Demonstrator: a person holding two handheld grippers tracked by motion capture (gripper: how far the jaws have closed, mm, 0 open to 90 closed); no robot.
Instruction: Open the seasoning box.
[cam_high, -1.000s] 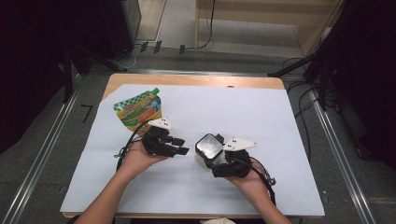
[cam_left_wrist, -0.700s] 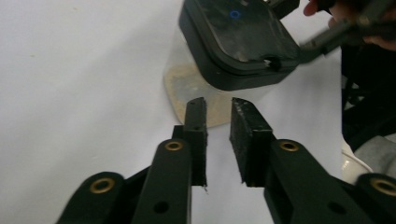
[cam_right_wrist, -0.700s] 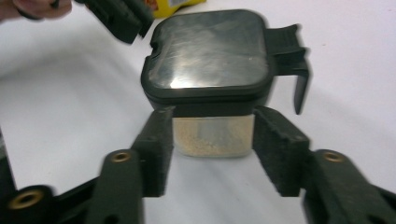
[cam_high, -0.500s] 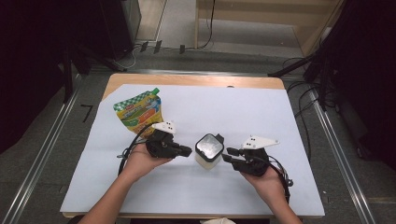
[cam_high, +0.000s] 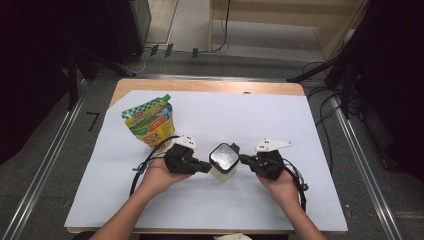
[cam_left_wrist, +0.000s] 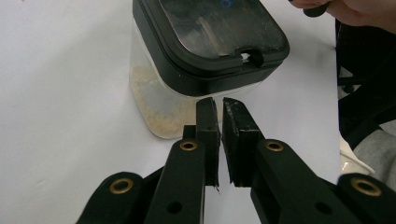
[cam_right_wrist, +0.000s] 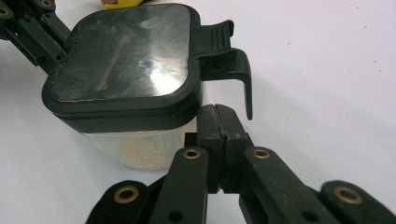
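Note:
A clear square container (cam_high: 223, 159) with a black lid stands mid-table, with pale powder at its bottom (cam_left_wrist: 154, 119). A black latch handle (cam_right_wrist: 229, 51) sticks out from the lid. My left gripper (cam_high: 206, 167) points at the container's left side. Its jaws have just been closing and stand shut with nothing between them (cam_left_wrist: 219, 105), the tips close against the wall below the lid. My right gripper (cam_high: 244, 159) points at the right side. Its jaws have just closed, pads pressed together and empty (cam_right_wrist: 215, 112), just under the lid's rim.
A green and yellow pouch (cam_high: 149, 121) stands at the back left of the white sheet (cam_high: 280, 120) that covers the wooden table. Cables trail from both grippers toward the front edge. Dark floor, rails and cables surround the table.
My right gripper drew back to the right from the container and its jaws closed. My left gripper moved right toward the container and closed too. The container stayed in place.

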